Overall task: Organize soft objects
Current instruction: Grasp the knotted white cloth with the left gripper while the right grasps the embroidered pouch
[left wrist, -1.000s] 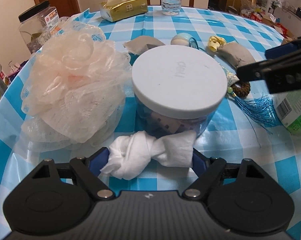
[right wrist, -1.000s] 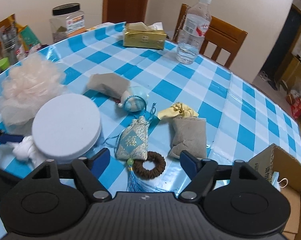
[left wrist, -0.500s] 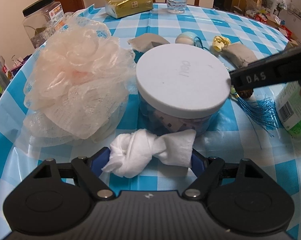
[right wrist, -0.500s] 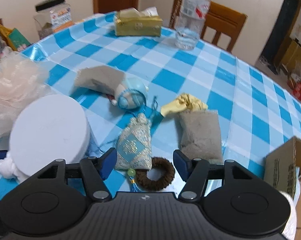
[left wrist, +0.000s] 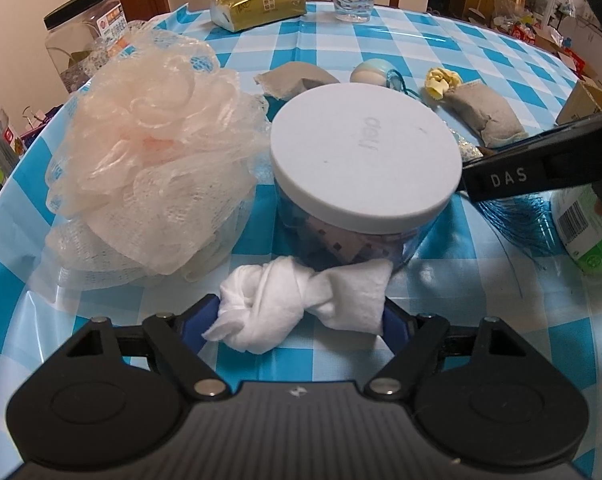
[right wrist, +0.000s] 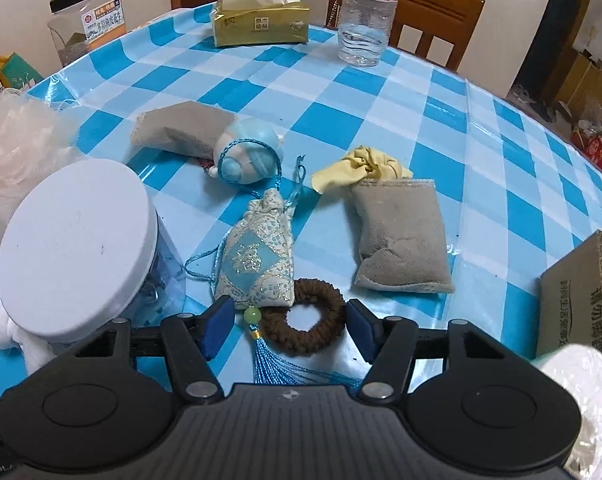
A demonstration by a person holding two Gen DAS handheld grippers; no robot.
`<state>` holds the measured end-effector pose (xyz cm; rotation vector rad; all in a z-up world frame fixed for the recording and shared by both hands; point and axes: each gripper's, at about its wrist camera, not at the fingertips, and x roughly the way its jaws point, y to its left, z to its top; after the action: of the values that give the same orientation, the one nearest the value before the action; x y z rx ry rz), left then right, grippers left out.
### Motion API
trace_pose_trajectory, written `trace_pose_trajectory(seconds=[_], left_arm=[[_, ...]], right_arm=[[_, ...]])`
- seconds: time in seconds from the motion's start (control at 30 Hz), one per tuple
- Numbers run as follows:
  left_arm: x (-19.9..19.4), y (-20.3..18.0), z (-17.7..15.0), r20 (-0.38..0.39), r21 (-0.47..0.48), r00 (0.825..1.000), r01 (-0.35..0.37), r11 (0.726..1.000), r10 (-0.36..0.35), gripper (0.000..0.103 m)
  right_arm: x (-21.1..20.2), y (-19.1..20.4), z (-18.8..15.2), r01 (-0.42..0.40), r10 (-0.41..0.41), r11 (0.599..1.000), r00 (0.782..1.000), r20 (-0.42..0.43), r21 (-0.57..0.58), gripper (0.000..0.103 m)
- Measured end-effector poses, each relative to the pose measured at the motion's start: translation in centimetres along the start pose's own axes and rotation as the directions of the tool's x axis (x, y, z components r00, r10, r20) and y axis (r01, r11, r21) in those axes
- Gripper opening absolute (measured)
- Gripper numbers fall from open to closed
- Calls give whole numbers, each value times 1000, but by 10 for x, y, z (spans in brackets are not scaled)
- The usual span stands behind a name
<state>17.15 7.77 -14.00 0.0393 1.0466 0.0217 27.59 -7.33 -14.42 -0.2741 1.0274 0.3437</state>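
In my left gripper (left wrist: pixel 301 312) I hold a knotted white cloth (left wrist: pixel 301 304), soft and crumpled, clamped end to end between the blue pads just in front of a clear round jar with a flat white lid (left wrist: pixel 365 152). Left of the jar and touching it bulges a puffy peach mesh bath sponge (left wrist: pixel 149 160).

My right gripper (right wrist: pixel 287 326) has its fingers apart, straddling a brown ribbed hair tie ring (right wrist: pixel 305 328) and the jade bead end of a brocade drawstring sachet with a blue tassel (right wrist: pixel 257 260); the pads are not pressing on either.

Beyond these, on the glossy blue-and-white checked tablecloth (right wrist: pixel 481 140), lie a grey felt pouch with a yellow cloth tuft (right wrist: pixel 401 236), a second grey pouch (right wrist: pixel 181 128) and a pale blue corded ball (right wrist: pixel 249 156) leaning against it. A corrugated cardboard box (right wrist: pixel 577 300) sits at the right edge.
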Motion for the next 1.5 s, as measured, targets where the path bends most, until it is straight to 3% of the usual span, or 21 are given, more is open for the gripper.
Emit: trace_pose_trajectory(seconds=[0.1,0.4,0.6,0.77,0.83,0.93,1.17,1.5], left_arm=[[1,0,1,-1,0,1000,1,1000,-1,81],[2,1,1,-3,-6,1000,3,1000,-3,81],[4,0,0,-5,-8,1000,6,1000,-6,81],[5,3,-2,-11,-21,1000,13,1000,-14,81],[4,3,-2,-12,-23,1000,13,1000,-13,81],[4,2,-2,-9,-23,1000,12,1000,-12,80],[2,4,-2,-4,-23,1000,14,1000,-14,77],[0,6,-2,6,-18,1000,20,1000,-20,76]], right_arm=[[-3,-1,1,-43,43,999,999,1,-2,66],[-7,-3,9,-43,42,999,998,56,5,66],[0,-8,20,-104,103,994,992,70,15,59],[4,-8,20,-129,128,991,991,41,38,43],[4,-6,18,-124,122,992,992,40,31,25],[1,-6,18,-117,115,993,992,48,31,10],[-17,-7,14,-116,114,993,991,73,17,9],[-47,-7,-20,-138,138,990,990,-11,-13,9]])
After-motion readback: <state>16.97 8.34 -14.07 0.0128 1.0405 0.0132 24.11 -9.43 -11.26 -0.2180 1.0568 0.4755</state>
